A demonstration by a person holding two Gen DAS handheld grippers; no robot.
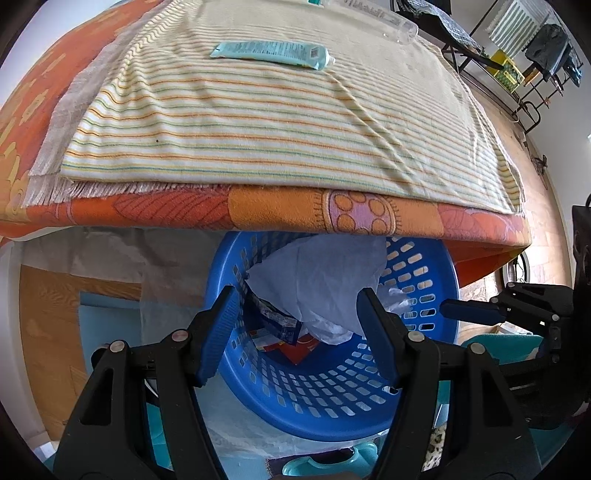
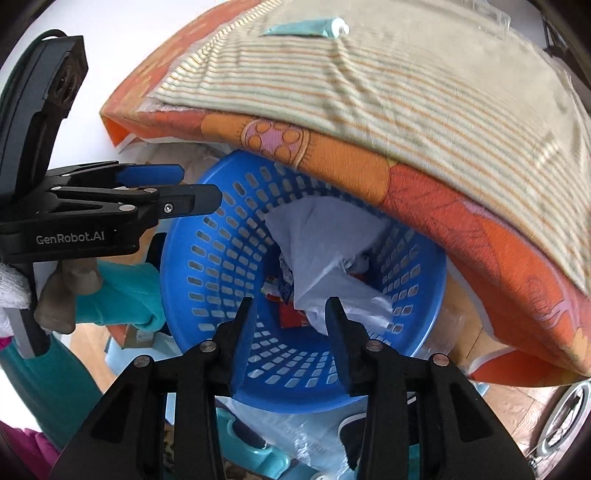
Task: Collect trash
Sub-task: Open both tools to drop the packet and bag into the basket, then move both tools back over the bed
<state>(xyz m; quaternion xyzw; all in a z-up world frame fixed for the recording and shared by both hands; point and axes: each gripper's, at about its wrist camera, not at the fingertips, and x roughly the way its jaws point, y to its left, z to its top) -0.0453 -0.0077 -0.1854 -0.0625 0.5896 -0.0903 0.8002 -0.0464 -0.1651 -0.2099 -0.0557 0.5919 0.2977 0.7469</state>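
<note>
Left wrist view: our left gripper [image 1: 295,332] sits low centre of frame, jaws wide apart, nothing between them. Past the blue pads [image 1: 218,332] we look into the blue perforated basket [image 1: 332,398], which fills the lower middle. Inside it: a crumpled white plastic bag [image 1: 317,280] on top, with red and blue wrappers [image 1: 284,336] under it. The basket's far rim is tucked under the edge of the orange patterned cover [image 1: 280,214] that runs across mid-frame. On top of that lies a striped cloth [image 1: 258,129], and on the cloth, upper centre, a teal tube [image 1: 271,53] lying flat. A clear plastic piece [image 1: 384,18] sits at the top edge, just beyond the tube.

Our right gripper [image 1: 458,308] shows at the right edge of this view, beside the basket rim; side-on here, so we can't read its gap.

Right wrist view: right gripper [image 2: 291,332] bottom centre, jaws apart, empty, aimed into the same basket [image 2: 207,266] with the bag [image 2: 325,254] just ahead. Left gripper [image 2: 173,188] comes in from the left edge over the rim. Tube [image 2: 306,27] at top centre, well apart from both grippers.
</note>
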